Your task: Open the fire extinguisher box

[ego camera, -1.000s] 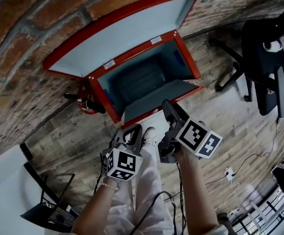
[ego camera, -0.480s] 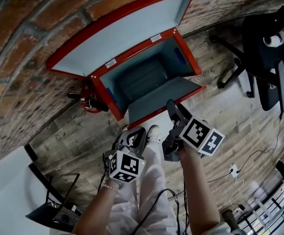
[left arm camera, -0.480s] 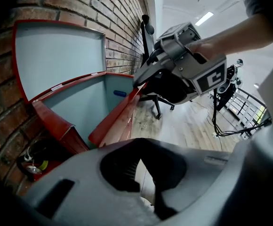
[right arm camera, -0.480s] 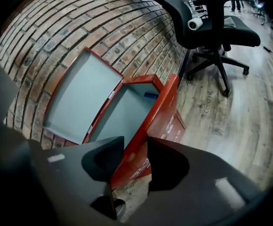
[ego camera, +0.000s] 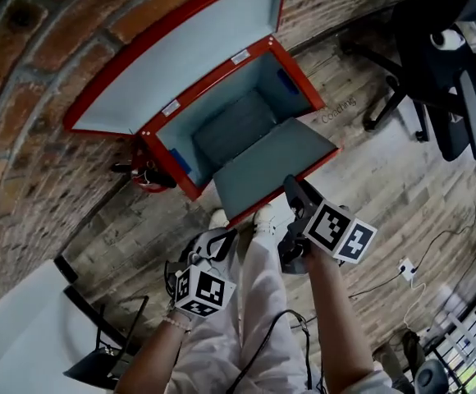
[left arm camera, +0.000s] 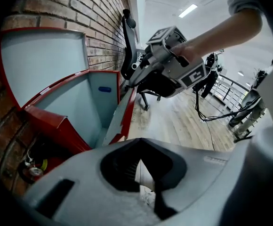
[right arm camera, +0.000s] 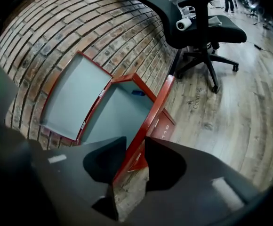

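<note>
The fire extinguisher box sits just ahead of the right gripper, with its front flap dropped open. It looks like stiff, hinged painted sheet metal, probably slick; the flap's red rim suits a pinch. The right gripper is closing, the rim in its gap untouched. The left gripper is closed and empty. The box labels are unreadable; the floor print seems to read "Coaching"

The wood-plank floor carries the open red fire extinguisher box, standing against the brick wall, with a red fire extinguisher just beside it. An office chair stands well apart. A thin cable with a white plug lies on the planks, and the person's shoes are planted near the box.
</note>
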Available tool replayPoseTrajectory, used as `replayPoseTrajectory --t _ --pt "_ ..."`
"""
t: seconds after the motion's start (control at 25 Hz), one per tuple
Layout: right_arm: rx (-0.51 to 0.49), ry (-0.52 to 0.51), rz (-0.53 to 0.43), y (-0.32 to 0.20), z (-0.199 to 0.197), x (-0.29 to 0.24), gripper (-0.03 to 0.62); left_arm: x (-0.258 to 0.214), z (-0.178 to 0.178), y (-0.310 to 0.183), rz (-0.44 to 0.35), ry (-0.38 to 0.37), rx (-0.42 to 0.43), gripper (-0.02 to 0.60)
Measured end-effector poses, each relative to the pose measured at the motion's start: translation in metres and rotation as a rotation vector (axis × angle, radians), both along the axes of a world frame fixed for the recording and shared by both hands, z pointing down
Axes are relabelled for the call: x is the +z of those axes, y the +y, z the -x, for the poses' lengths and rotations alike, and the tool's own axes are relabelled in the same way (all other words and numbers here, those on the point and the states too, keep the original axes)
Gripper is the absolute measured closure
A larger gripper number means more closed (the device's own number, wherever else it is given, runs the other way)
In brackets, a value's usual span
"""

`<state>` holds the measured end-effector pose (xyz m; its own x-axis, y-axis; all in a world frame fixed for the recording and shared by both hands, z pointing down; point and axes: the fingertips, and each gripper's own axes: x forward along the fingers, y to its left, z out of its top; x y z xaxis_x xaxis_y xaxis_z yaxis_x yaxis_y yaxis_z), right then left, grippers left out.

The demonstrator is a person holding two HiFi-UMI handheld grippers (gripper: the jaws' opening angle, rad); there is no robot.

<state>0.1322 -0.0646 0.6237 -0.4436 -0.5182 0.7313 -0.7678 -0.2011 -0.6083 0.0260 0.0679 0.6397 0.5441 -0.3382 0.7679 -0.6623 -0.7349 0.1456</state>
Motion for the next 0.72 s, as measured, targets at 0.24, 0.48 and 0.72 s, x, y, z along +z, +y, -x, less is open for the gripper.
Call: replayPoseTrajectory --t 0.24,0.48,0.72 --pt "0.071 -0.022 0.042 0.023 -0.019 0.015 0.479 0.003 -0.004 0.02 0.027 -0.014 0.057 0.583" --pt "0.115 -0.02 0.081 0.041 -0.035 0.032 0.49 0.004 -0.004 0.025 0.046 -0.003 0.054 0.583" --pt "0.15 -0.009 0.12 0.061 -0.05 0.056 0.494 0.004 -0.002 0.004 0.025 -0.004 -0.003 0.583"
